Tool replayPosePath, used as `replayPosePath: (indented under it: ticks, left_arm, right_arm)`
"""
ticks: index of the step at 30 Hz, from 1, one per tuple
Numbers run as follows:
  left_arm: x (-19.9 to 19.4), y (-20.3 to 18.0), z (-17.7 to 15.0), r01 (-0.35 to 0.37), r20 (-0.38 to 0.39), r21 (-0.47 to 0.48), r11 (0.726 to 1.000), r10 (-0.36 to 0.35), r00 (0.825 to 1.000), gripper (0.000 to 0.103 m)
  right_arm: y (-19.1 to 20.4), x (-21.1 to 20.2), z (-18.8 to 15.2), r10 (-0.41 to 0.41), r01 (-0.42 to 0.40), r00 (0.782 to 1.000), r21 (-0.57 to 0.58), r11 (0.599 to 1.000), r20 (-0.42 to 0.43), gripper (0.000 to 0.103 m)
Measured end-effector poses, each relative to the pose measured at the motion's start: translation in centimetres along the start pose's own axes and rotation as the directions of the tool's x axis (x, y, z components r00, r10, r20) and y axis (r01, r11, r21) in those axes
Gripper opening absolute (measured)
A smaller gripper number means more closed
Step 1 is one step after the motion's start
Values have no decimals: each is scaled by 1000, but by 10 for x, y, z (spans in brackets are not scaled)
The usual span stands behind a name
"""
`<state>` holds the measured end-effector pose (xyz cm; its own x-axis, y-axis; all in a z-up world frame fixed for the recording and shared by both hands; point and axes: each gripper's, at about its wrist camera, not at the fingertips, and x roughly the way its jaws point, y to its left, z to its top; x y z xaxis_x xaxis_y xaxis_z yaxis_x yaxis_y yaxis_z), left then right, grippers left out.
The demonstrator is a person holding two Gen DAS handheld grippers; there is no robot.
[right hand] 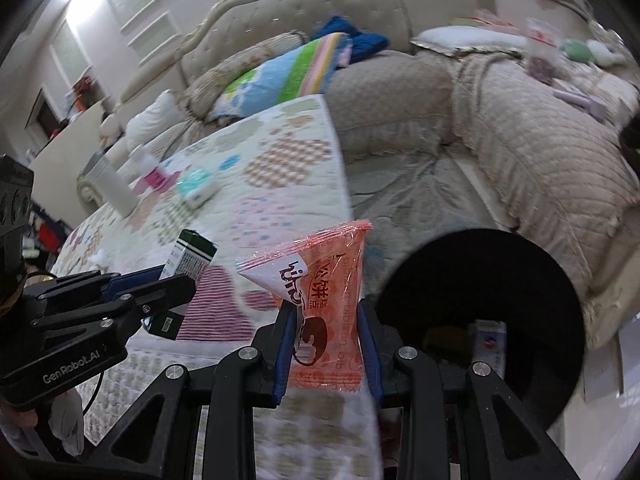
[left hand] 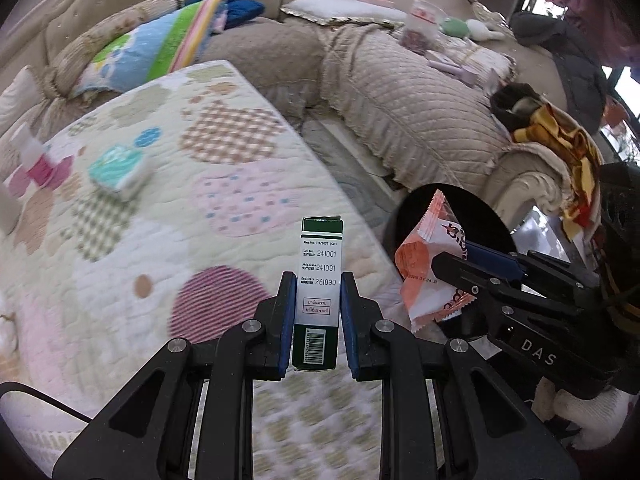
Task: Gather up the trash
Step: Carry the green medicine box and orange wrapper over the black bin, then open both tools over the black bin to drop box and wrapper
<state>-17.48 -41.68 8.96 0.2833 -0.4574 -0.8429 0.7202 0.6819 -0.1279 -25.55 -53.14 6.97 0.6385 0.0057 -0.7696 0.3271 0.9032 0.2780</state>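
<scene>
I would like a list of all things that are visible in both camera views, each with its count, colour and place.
box: 1, green and white, held in left gripper
wrapper: 1, orange and white, held in right gripper
bin: 1, black, on the floor beside the quilt, some packaging inside
quilt: 1, cream with pastel patches, covers the table
tissue pack: 1, teal and white, on the quilt
bottle: 1, white and pink, on the quilt
cylinder: 1, white, on the quilt
sofa: 1, beige, behind the table
pillow: 1, striped blue, green, pink, on the sofa
left gripper: 1, black with blue pads
right gripper: 1, black with blue pads
</scene>
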Motion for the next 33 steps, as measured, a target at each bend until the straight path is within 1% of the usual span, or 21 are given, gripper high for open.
replayPosePath:
  ticks: [6,11,15,23,31,32,33]
  left_arm:
    - [17,-29,11,44,-19,29,999,-44,999,19]
    - [31,-48,18,85,-36,36,996,-83,996,19]
    - [42,-61,21,104,-49,41,994,-102,994,19]
    - [66,-78,24,134,-87,44,990,-130,988,19]
    - [77,-80,27,163,-99,32,986,-159,982,19]
    - [78,-81,27,172,-101,29,985,-168,981,19]
    - [79,-81,28,182,-103,27,983,-178,979,19]
  right_arm:
    - [-39,-8,-4,-50,50,999,56,997,-2,29]
    - [-64,-10,-5,-91,91,996,96,991,-9,29]
    - [-78,-5,-7,-109,111,994,122,986,-25,29]
    - [-103,5,-14,-132,140,989,168,976,-61,29]
    - [-117,13,-17,-146,161,986,200,966,-84,30]
    - [-119,14,-17,-150,165,985,206,965,-88,33]
    - [-120,14,-17,-153,169,984,210,963,-89,45]
